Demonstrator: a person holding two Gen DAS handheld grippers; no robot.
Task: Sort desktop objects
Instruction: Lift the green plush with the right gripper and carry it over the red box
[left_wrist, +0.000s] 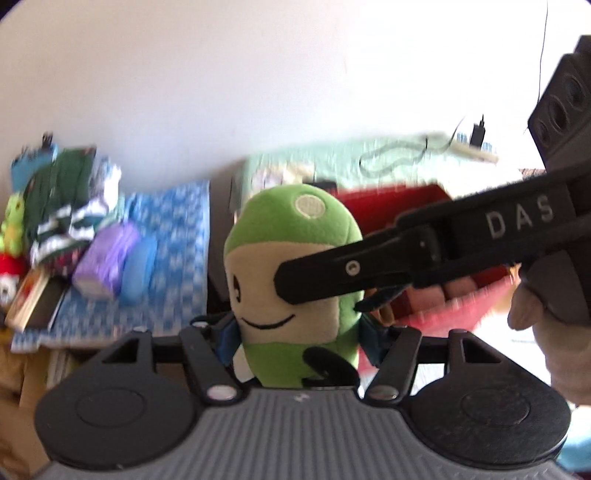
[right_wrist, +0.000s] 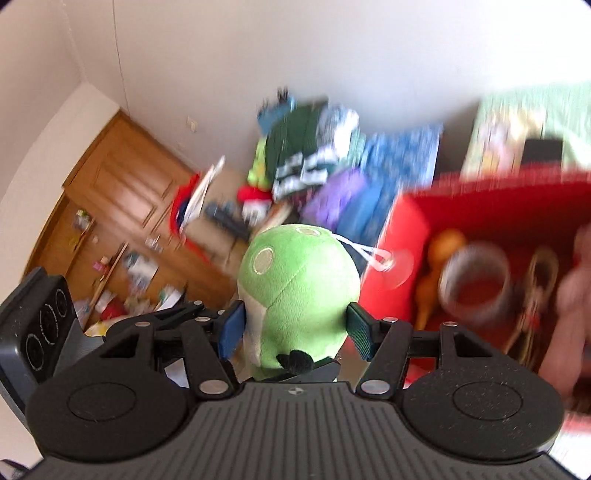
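Observation:
A green and cream plush toy (left_wrist: 295, 258) with a smiling face hangs upright in the air, and both grippers grip it. In the left wrist view its lower body sits between the blue pads of my left gripper (left_wrist: 297, 343), which is shut on it. My right gripper (left_wrist: 321, 291) reaches in from the right, one black finger lying across the toy's face. In the right wrist view the plush toy (right_wrist: 299, 291) shows its side, pinched at the waist by my right gripper (right_wrist: 295, 334). A white loop with a clear suction cup (right_wrist: 400, 267) hangs from its head.
A red box (right_wrist: 480, 206) stands at the right, holding a tape roll (right_wrist: 476, 284) and an orange object (right_wrist: 447, 243). A heap of clothes and plush toys (left_wrist: 70, 206) lies on a blue patterned cloth (left_wrist: 177, 236). A power strip (left_wrist: 476, 149) rests at the back, and a hand (left_wrist: 554, 325) holds the right gripper.

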